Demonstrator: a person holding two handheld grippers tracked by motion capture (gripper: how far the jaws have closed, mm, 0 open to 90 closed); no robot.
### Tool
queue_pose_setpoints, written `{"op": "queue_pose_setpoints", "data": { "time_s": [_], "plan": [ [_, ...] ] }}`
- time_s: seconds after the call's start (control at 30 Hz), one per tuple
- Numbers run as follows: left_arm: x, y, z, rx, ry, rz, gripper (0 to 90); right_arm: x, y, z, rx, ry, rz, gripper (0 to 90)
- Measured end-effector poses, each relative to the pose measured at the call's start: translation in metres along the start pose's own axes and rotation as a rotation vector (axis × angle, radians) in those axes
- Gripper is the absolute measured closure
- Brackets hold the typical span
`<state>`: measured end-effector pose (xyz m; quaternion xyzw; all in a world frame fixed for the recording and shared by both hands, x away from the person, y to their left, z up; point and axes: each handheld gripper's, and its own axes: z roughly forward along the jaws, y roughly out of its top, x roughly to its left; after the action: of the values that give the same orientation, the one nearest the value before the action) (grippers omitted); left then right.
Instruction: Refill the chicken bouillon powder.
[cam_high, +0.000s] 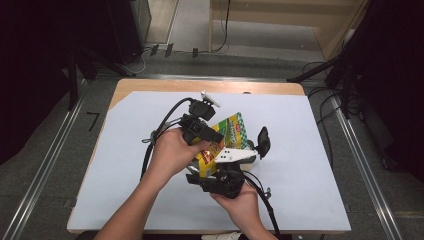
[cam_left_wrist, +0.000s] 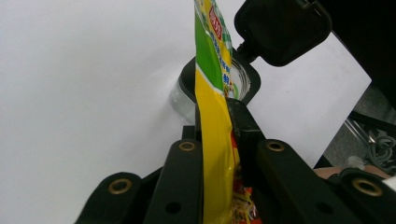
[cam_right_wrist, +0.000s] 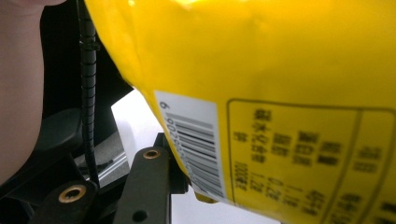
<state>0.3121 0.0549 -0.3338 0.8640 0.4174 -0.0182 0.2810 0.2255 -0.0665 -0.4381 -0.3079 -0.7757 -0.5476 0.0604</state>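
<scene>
The person's left hand (cam_high: 172, 150) reaches in from the near edge of the counter (cam_high: 300, 125), forearm slanting up and to the right, fingers wrapped round the body of the left claw (cam_left_wrist: 219, 126). That claw is clamped on a yellow-and-green snack packet (cam_high: 225, 137), its two black jaws pressing either face of the flattened film in the left gripper view. The right hand (cam_high: 237, 197) sits nearer the front edge, palm up under the right claw (cam_high: 220, 175), which points away from the person towards the packet. In the right gripper view the packet's yellow back with its barcode (cam_right_wrist: 196, 149) lies against one jaw; I cannot tell whether that claw pinches it. The packet is held above the middle of the counter, long axis running from the near left to the far right, green end farthest away. Just beyond it stands a clear jar (cam_left_wrist: 238, 81) with its black hinged lid (cam_left_wrist: 280, 28) flipped up.
</scene>
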Motion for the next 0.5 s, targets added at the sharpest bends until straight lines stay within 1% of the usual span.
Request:
{"op": "queue_pose_setpoints", "data": {
  "time_s": [0.07, 0.13, 0.2, 0.23, 0.3, 0.37, 0.4, 0.5],
  "plan": [
    [0.0, 0.002, 0.0, 0.005, 0.01, 0.005, 87.2, 0.002, 0.0, 0.001, 0.004, -0.015, -0.021, 64.2],
    [0.0, 0.004, 0.001, 0.01, 0.011, 0.004, 87.7, 0.004, 0.001, 0.002, 0.012, -0.03, -0.049, 60.4],
    [0.001, 0.006, 0.001, 0.016, 0.005, 0.0, 87.9, 0.006, 0.002, 0.003, 0.024, -0.049, -0.078, 59.8],
    [0.002, 0.007, 0.001, 0.019, 0.001, -0.005, 88.0, 0.006, 0.002, 0.003, 0.025, -0.055, -0.082, 60.5],
    [0.002, 0.01, 0.002, 0.027, -0.008, -0.009, 88.0, 0.006, 0.003, 0.002, 0.027, -0.066, -0.082, 64.0],
    [0.004, 0.013, 0.003, 0.037, -0.022, -0.009, 88.0, 0.005, 0.005, 0.001, 0.022, -0.069, -0.075, 64.8],
    [0.004, 0.015, 0.003, 0.044, -0.03, -0.015, 87.9, 0.004, 0.005, 0.0, 0.019, -0.069, -0.074, 64.9],
    [0.006, 0.02, 0.005, 0.059, -0.035, -0.021, 87.7, 0.003, 0.008, -0.001, 0.013, -0.065, -0.061, 64.8]
  ]
}}
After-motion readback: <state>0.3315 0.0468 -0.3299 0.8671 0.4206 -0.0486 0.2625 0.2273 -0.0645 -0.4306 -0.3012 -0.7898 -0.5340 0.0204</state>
